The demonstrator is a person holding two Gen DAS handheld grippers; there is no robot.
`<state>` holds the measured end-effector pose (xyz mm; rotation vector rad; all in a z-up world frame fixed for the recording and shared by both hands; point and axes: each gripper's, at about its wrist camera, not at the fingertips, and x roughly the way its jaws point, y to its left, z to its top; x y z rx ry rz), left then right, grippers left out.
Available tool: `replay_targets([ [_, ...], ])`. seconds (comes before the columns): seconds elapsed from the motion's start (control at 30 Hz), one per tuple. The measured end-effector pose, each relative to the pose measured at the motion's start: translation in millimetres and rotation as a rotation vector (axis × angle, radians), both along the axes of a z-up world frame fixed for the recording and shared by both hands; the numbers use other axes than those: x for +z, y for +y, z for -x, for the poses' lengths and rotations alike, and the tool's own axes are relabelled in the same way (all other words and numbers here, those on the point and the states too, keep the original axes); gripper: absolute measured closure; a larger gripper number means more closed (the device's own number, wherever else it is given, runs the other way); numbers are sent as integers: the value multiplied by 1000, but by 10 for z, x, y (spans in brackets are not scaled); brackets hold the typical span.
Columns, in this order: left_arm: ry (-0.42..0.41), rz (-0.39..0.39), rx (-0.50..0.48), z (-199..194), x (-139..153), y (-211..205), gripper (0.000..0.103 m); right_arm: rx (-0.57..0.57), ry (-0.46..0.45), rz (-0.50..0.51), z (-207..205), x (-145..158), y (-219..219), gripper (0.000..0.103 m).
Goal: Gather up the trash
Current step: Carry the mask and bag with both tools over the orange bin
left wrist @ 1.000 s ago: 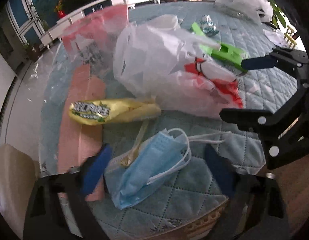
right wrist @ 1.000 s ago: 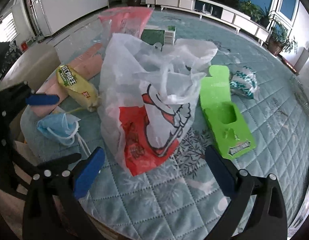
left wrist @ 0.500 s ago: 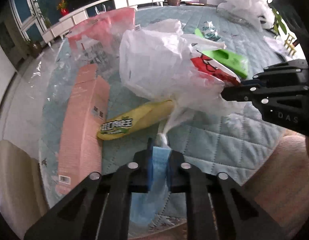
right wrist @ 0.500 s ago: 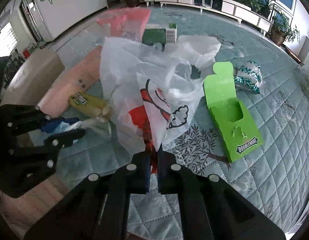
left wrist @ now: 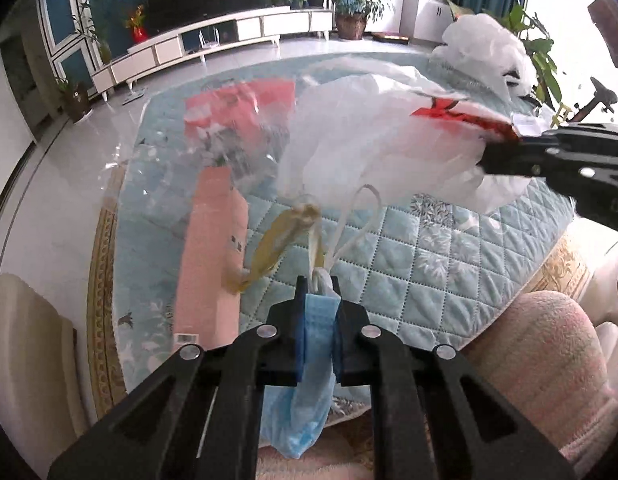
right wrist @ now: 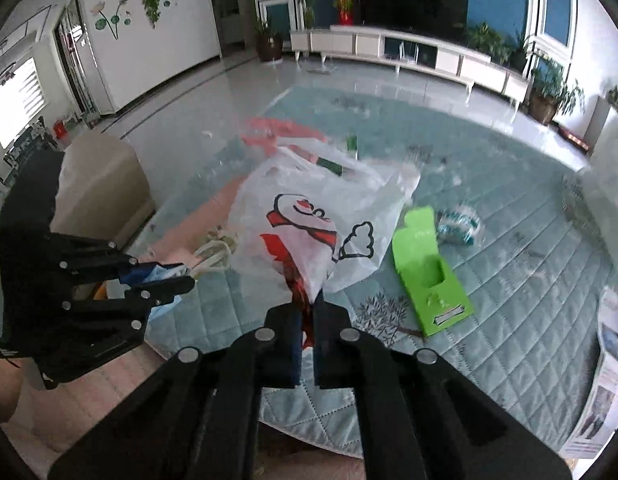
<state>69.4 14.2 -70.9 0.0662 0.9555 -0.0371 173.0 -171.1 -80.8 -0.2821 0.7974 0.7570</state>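
Note:
My left gripper [left wrist: 317,312] is shut on a blue face mask [left wrist: 309,392], lifted off the quilted table [left wrist: 437,264]; its white ear loops [left wrist: 349,224] and a yellow wrapper [left wrist: 277,240] trail in front. My right gripper [right wrist: 307,320] is shut on the bottom of a white plastic bag with red print [right wrist: 309,224], held up above the table. The bag also shows in the left wrist view [left wrist: 373,144], with the right gripper [left wrist: 505,152] at its right. The left gripper shows in the right wrist view [right wrist: 161,280], left of the bag.
A long pink box [left wrist: 209,256] and a clear bag with pink print [left wrist: 237,120] lie left. A green gum carton [right wrist: 429,276] and a crumpled green-white wrapper [right wrist: 461,224] lie right of the bag. Papers [right wrist: 605,380] sit at the right edge. A beige chair [right wrist: 101,180] stands left.
Both grippers closed, the left on the mask and the right on the bag, then lifted them off the table. The yellow wrapper has been dragged up with the mask loops.

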Motion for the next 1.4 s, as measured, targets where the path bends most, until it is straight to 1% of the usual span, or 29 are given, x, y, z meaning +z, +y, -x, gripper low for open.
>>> replay_targets([
  [0.1,7,6,-5,-4,35,-6,89,-1,-35,2,105,109,12,99],
  [0.17,10,-5,-1,-9,28,28,88,-18,-49,13,147,110,7,99],
  [0.2,10,2,0,-8,32,37,89,-25,-48,13,156,107,3,99],
  [0.27,-6,41,6,37,91,121,89,-30,-38,-3,182,123,-26,99],
  [0.33,-26,41,8,88,149,135,89,-32,-49,-7,223,149,-49,99],
  [0.47,-40,40,13,142,222,144,89,-27,-64,-6,290,228,-62,99],
  [0.6,-75,50,21,247,387,192,89,-14,-96,-14,361,358,-49,99],
  [0.7,-96,77,26,346,538,274,89,10,-122,-28,464,487,9,99],
  [0.87,-132,51,37,532,744,391,88,55,-152,-47,629,641,218,99],
  [1.0,-148,32,61,678,843,518,88,107,-162,-52,778,691,419,99],
  [1.07,-153,24,77,770,863,614,88,148,-156,-64,871,709,533,99],
  [1.17,-156,9,111,956,867,790,88,214,-154,-56,1037,693,776,99],
  [1.3,-144,-1,187,1277,807,1118,88,309,-139,-51,1252,621,1120,99],
  [1.4,-122,-6,260,1579,715,1402,88,413,-108,-52,1438,534,1453,99],
])
